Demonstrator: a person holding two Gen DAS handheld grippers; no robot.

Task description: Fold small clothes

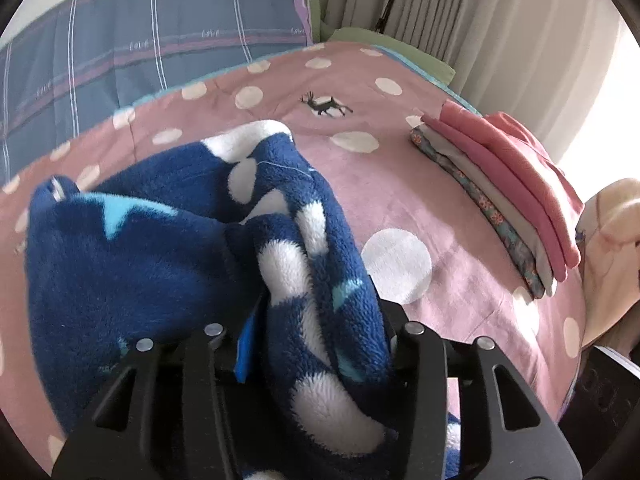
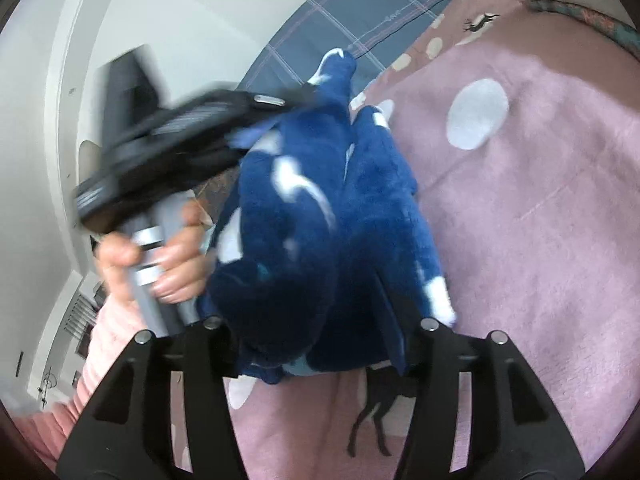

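Blue fleece bunched between left gripper fingers, clamped. Right gripper likewise pinching fleece above pink spread. Folded stack lying apart.

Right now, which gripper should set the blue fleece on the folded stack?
Probably left. The left gripper holds the blue fleece with the folded stack ahead to its right; the right wrist view shows that stack only at its edge.

Only legible text — the word "love", small white script, repeated along the maroon stripes of the blue plaid bedding in the left wrist view. Right wrist view — too blurred to read.
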